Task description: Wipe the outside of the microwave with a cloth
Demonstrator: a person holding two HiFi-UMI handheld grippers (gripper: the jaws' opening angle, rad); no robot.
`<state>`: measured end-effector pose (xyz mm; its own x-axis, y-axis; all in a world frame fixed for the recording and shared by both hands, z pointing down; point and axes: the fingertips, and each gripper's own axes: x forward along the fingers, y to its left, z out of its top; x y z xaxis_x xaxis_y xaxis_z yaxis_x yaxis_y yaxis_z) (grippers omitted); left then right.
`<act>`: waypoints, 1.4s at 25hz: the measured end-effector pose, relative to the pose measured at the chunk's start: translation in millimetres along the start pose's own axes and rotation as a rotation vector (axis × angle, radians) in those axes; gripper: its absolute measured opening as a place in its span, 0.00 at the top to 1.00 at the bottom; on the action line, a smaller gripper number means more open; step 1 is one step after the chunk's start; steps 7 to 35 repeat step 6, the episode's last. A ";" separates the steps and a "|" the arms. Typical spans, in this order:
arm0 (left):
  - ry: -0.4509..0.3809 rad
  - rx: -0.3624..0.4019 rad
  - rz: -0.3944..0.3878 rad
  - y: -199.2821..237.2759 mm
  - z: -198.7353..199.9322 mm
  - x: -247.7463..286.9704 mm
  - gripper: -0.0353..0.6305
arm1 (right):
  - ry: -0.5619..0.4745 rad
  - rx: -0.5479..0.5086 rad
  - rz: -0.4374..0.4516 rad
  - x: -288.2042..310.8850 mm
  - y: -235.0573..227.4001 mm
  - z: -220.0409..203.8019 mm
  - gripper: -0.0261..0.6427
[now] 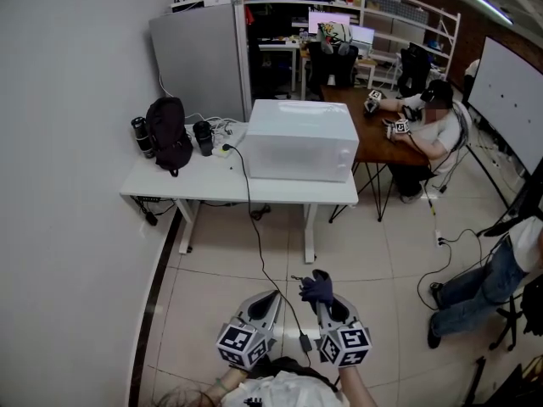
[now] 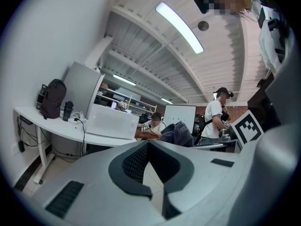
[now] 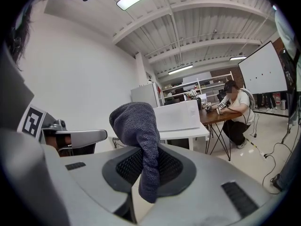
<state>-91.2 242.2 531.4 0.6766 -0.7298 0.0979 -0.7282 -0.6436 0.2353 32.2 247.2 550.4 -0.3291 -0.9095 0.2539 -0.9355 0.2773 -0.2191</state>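
- Right gripper (image 1: 323, 303): jaws clamped on a dark knitted cloth (image 3: 137, 126). The cloth bunches above the pads and hangs a short tail below them.
- Left gripper (image 1: 268, 302): jaws drawn together with nothing between them. It is held just beside the right one.
- Position: both are carried low in front of the person, over the tiled floor (image 1: 373, 261).
- Microwave (image 1: 301, 140): white, standing on the white desk (image 1: 174, 186), well apart from both grippers.
- Cord (image 1: 254, 244): black, running from the desk top down across the floor toward the person.
- Desk's left end: a backpack (image 1: 168, 132) and a dark bottle (image 1: 141, 136).
- Progress, as I judge it: the cloth is in hand but no surface has been touched (the approach comes first). The top, sides and front all seem left to wipe.
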 end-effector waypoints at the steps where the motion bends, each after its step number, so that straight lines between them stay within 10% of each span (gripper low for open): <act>1: -0.001 -0.001 0.003 1.9 0.4 -0.5 0.97 | 0.000 0.000 0.001 1.1 1.1 0.3 0.85; 35: -0.005 -0.001 0.009 11.1 2.7 -2.9 0.97 | 0.000 0.001 0.003 6.4 5.9 -0.2 0.85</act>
